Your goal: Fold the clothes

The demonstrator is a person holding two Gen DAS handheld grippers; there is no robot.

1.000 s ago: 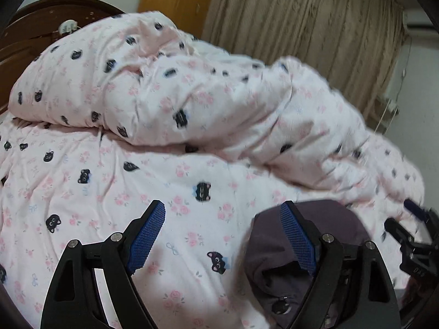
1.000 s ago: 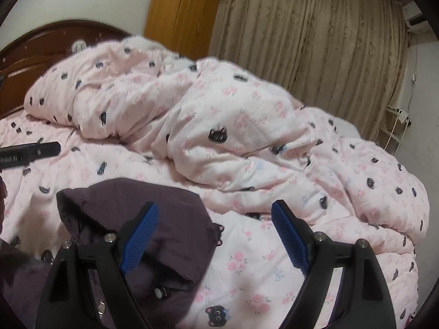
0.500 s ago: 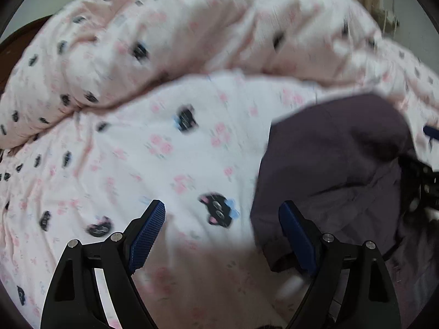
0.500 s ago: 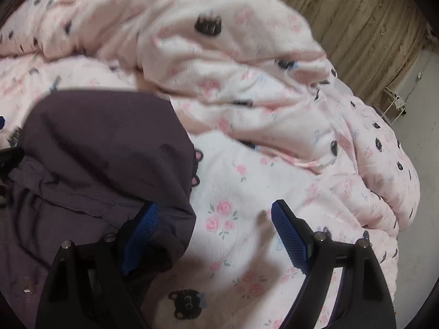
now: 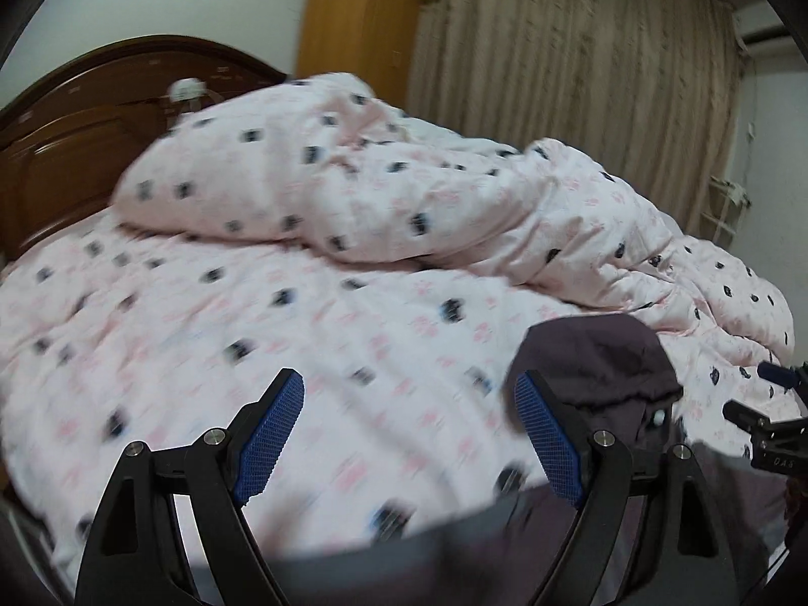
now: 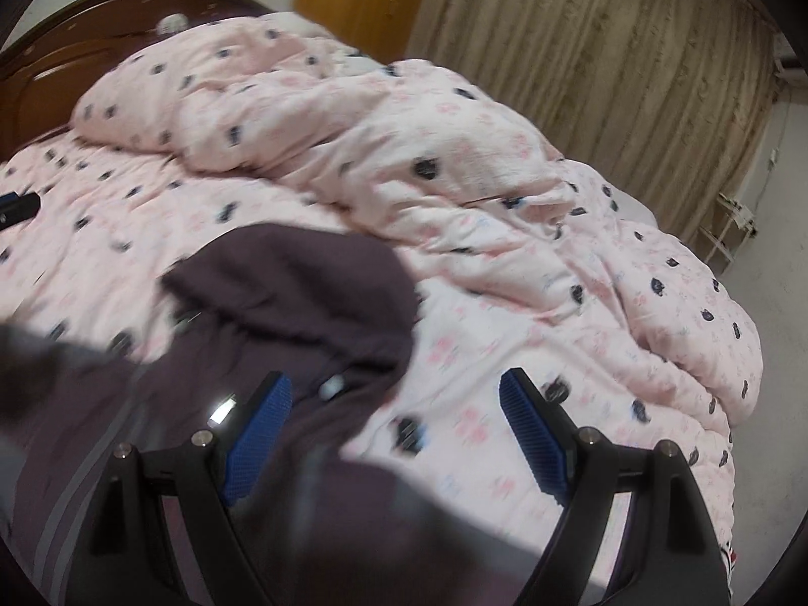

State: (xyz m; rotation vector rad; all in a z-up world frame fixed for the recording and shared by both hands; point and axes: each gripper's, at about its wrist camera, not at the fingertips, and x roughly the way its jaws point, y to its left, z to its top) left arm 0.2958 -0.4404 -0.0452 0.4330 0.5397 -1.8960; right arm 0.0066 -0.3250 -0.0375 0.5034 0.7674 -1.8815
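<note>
A dark purple hooded jacket [image 6: 303, 293] with grey side stripes lies on the pink cat-print bedding, its hood toward the far side. In the left wrist view the jacket's hood [image 5: 601, 358] sits at the lower right. My left gripper [image 5: 409, 429] hangs open above the bedding just left of the hood, nothing between its blue pads. My right gripper [image 6: 394, 429] is open too, its left finger over the jacket's chest, its right finger over bare sheet. The other gripper shows at the frame edges: the right gripper [image 5: 767, 419] and the left gripper [image 6: 17, 209].
A bunched pink duvet [image 5: 404, 192] is heaped across the far half of the bed. A dark wooden headboard [image 5: 76, 141] stands at the left, a wooden wardrobe [image 5: 358, 20] and beige curtains [image 5: 581, 65] behind. Floor and a white rack [image 6: 732, 222] lie to the right.
Both grippers dipped close over the jacket half a second ago and have since pulled back and tilted up, so the hood looks smaller and the room is in view again. Both stayed open.
</note>
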